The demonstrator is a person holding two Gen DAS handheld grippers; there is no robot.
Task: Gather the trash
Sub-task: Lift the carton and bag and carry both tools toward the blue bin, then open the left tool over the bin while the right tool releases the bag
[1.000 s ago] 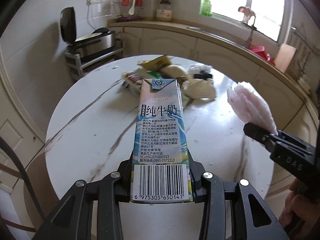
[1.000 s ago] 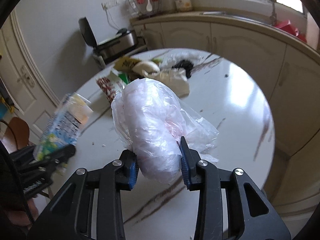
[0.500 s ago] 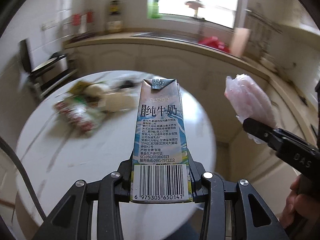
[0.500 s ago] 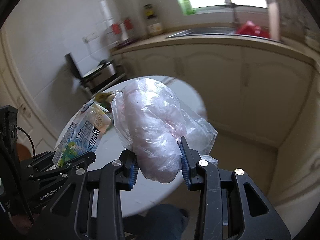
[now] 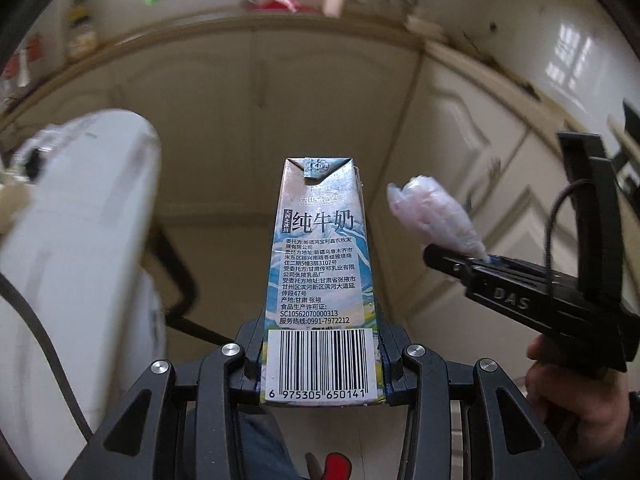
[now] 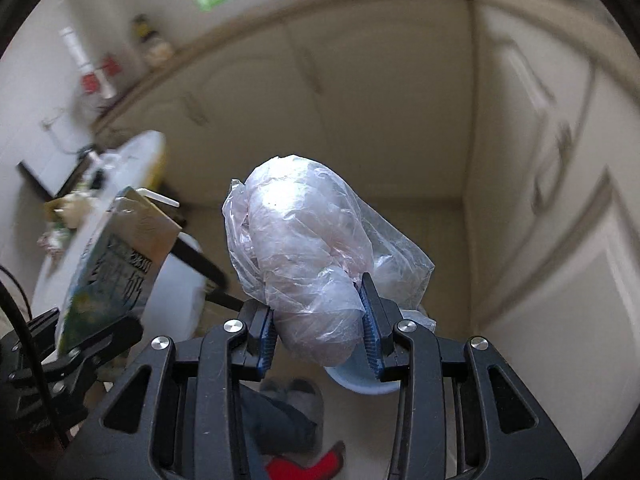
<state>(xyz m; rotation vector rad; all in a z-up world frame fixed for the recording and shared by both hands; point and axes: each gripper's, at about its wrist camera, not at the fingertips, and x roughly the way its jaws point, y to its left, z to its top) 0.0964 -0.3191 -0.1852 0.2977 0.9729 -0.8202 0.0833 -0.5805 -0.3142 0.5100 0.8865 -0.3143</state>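
My left gripper (image 5: 320, 356) is shut on a blue and white milk carton (image 5: 320, 272), which stands upright between the pads with its barcode towards the camera. My right gripper (image 6: 320, 340) is shut on a crumpled clear plastic bag (image 6: 308, 248) that bulges above the blue pads. In the left wrist view the right gripper (image 5: 480, 260) shows at the right with the plastic bag (image 5: 432, 216) on it, held by a person's hand (image 5: 560, 380). In the right wrist view the milk carton (image 6: 112, 268) shows at the left. Both grippers are off the table and point down over the floor.
The round white table (image 5: 76, 260) is at the left edge, with leftover wrappers (image 6: 68, 208) on its top. Cream kitchen cabinets (image 5: 260, 100) fill the background. A pale blue round rim (image 6: 360, 384) shows below the right gripper. The person's leg and a shoe (image 6: 296, 396) are underneath.
Both grippers swung right, away from the tabletop, and tipped downward over the floor. The table slid to the left edge of both views. The carton and the bag stayed gripped.
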